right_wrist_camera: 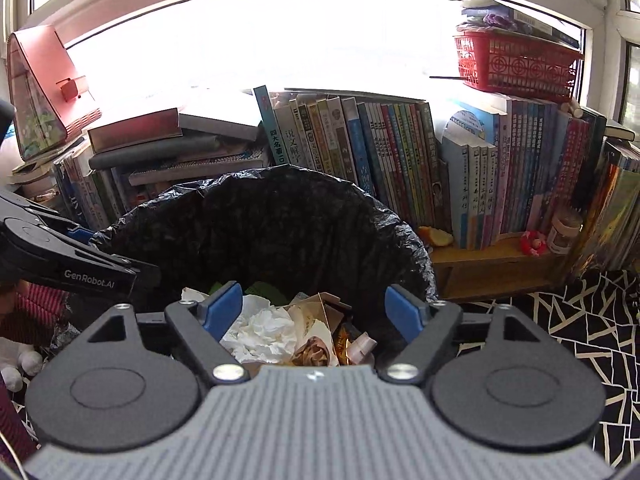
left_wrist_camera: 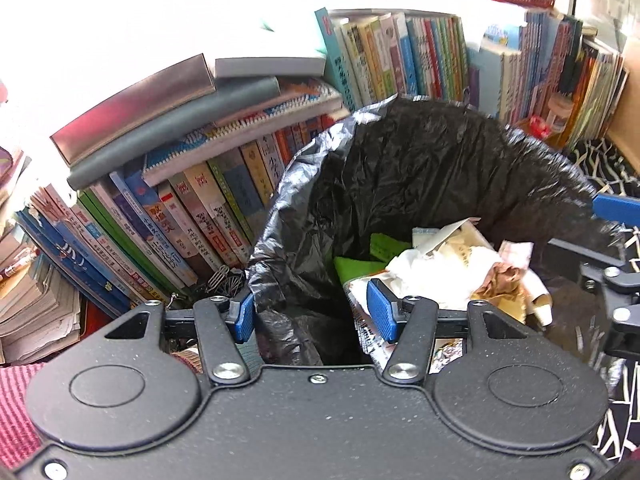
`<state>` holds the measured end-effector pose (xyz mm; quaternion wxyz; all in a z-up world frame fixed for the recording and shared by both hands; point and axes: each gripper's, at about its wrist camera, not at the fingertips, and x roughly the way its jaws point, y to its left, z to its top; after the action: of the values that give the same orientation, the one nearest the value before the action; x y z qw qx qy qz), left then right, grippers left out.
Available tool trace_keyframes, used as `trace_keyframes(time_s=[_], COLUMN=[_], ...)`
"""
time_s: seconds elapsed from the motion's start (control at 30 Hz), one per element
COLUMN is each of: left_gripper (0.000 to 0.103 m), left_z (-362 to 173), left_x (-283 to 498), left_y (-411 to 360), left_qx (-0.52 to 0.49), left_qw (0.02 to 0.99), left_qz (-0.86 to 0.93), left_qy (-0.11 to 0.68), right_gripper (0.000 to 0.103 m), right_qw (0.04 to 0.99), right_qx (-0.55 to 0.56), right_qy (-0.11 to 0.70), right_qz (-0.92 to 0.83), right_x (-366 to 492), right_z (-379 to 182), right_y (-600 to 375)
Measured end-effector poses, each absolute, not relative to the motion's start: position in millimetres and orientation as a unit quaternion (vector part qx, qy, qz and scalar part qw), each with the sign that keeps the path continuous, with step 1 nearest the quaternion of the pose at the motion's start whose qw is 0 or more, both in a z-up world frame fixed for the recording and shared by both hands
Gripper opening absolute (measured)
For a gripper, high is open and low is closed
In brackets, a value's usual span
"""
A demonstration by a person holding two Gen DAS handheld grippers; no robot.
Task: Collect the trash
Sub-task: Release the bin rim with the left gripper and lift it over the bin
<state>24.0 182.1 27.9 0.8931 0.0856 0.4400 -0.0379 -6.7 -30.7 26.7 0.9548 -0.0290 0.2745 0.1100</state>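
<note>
A bin lined with a black trash bag [left_wrist_camera: 400, 152] stands in front of a row of books. Inside lie crumpled white tissue [left_wrist_camera: 436, 276], brown paper [left_wrist_camera: 500, 280], green packaging [left_wrist_camera: 360, 266] and a foil wrapper [left_wrist_camera: 364, 320]. My left gripper [left_wrist_camera: 313, 314] is open and straddles the bag's near rim, one finger outside and one inside; nothing is pinched. My right gripper [right_wrist_camera: 313, 310] is open just above the tissue [right_wrist_camera: 264, 332] and brown paper [right_wrist_camera: 316, 352], holding nothing. The bag [right_wrist_camera: 272, 216] fills the middle of the right wrist view, with the left gripper [right_wrist_camera: 80, 256] at its left rim.
Upright and stacked books [right_wrist_camera: 380, 148] stand close behind the bin. A red basket [right_wrist_camera: 516, 60] sits on top of them. An orange peel [right_wrist_camera: 438, 236] and a small jar [right_wrist_camera: 562, 232] rest on a wooden shelf [right_wrist_camera: 492, 268]. Black-and-white patterned cloth [right_wrist_camera: 580, 332] lies to the right.
</note>
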Motion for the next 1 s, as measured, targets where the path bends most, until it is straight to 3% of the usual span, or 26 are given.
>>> trace_keyframes(time_s=[0.27, 0.5, 1.0], left_gripper=[0.059, 0.064, 0.065], left_z=[58, 65, 41], left_x=[3, -7, -6], left_y=[175, 149, 108], left_qx=[0.079, 0.092, 0.118], left_qw=[0.906, 0.904, 0.886], left_qz=[-0.076, -0.12, -0.161], left_qy=[0.409, 0.4, 0.42], right_gripper=[0.091, 0.103, 0.103], right_qw=[0.961, 0.963, 0.966], right_qx=[-0.011, 0.009, 0.05], right_qy=[0.265, 0.266, 0.253], right_qz=[0.078, 0.049, -0.011], right_x=[-15, -21, -34], right_z=[40, 45, 35], right_y=[-40, -53, -92])
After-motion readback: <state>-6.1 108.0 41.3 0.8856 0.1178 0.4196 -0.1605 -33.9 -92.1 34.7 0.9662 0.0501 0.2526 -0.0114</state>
